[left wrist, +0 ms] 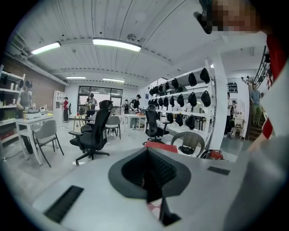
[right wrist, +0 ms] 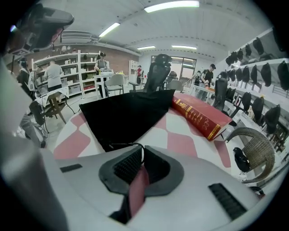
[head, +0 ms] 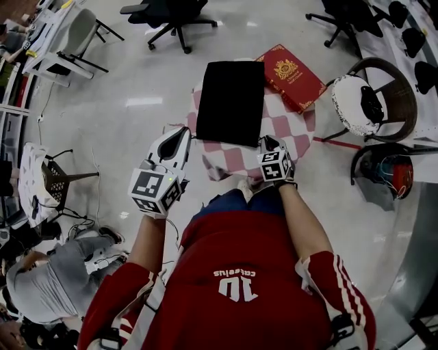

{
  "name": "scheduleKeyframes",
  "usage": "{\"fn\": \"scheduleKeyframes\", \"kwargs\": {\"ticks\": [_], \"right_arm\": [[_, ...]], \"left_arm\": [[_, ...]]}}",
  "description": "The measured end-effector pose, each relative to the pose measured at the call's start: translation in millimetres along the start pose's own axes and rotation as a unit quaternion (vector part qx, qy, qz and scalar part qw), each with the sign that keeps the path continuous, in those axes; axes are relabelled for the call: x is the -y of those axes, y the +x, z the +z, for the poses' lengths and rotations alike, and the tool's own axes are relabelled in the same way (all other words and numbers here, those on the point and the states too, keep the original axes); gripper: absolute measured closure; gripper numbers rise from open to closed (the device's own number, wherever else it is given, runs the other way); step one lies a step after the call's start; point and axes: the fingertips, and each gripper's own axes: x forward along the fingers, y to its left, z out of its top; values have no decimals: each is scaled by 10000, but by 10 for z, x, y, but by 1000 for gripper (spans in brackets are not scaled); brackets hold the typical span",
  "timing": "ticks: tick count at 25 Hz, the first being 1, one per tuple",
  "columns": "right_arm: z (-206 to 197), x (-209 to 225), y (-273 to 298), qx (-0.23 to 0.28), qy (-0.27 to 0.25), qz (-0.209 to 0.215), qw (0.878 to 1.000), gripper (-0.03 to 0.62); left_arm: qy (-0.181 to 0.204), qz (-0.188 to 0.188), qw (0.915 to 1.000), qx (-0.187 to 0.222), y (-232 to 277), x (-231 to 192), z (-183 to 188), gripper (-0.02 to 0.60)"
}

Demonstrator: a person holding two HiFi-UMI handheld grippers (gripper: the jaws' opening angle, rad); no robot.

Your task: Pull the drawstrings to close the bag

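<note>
A flat black drawstring bag [head: 230, 102] [right wrist: 126, 115] lies on a small table under a red-and-white checked cloth [head: 291, 130] [right wrist: 183, 144]. At the bag's near right corner, my right gripper [head: 268, 143] [right wrist: 141, 151] points down. Its jaws are closed to a narrow slit on the thin black drawstring [right wrist: 119, 145], which loops out from the bag's near edge. My left gripper [head: 179, 139] [left wrist: 147, 152] hovers off the table's left edge, beside the bag's near left corner. It is shut with nothing in it, and its view faces out into the room.
A red book [head: 291, 75] [right wrist: 201, 118] lies at the table's far right, next to the bag. A wicker chair [head: 393, 89] stands to the right, with a red helmet [head: 391, 175] on the floor by it. Office chairs [head: 171, 17] stand beyond the table, and a folding chair [head: 58, 181] to the left.
</note>
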Motion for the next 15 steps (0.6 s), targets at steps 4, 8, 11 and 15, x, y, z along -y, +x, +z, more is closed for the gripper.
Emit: {"fn": "scheduleKeyframes", "kwargs": {"ticks": [4, 8, 11, 15], "right_arm": [[77, 9, -52, 19, 90, 102, 9999, 577], [179, 20, -194, 38, 194, 184, 9996, 579], [220, 44, -310, -16, 454, 242, 9987, 579], [307, 36, -412, -9, 581, 275, 9979, 579]], "left_arm": [[0, -4, 10000, -85, -36, 3, 97, 575], [-79, 18, 9999, -129, -94, 29, 250, 575], [17, 3, 10000, -91, -125, 64, 435, 575], [96, 53, 9999, 7, -180, 42, 646, 575]]}}
